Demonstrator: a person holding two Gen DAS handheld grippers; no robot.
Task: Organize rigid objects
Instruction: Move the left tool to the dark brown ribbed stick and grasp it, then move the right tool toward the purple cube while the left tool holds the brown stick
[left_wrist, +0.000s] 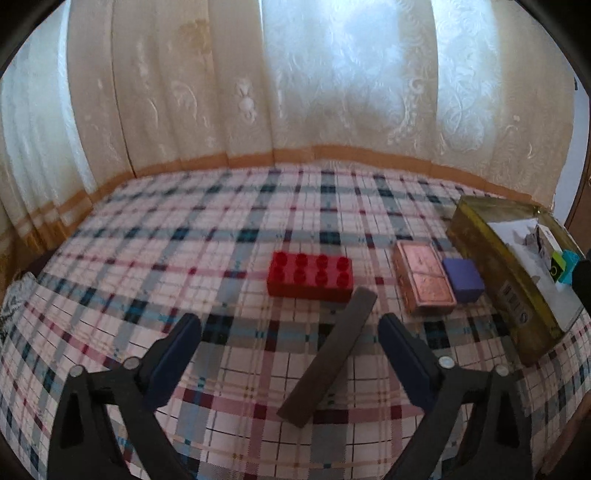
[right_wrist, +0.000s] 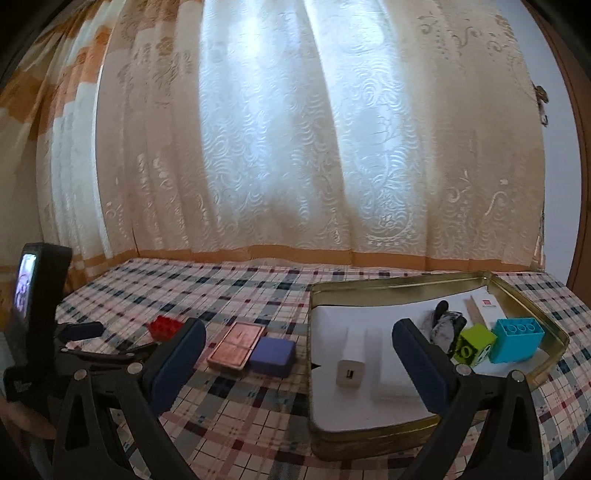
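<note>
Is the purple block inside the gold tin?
No, the purple block sits on the checked cloth outside the gold tin, beside the pink box.

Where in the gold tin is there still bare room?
The white liner near the tin's front rim is bare, between the white charger and the right tongs. The right back corner is crowded: green cube, blue block, white box.

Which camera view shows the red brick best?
The left wrist view: the red brick lies whole on the checked cloth, with all its studs visible. In the right wrist view the red brick is mostly hidden behind the right hand-held gripper's finger.
</note>
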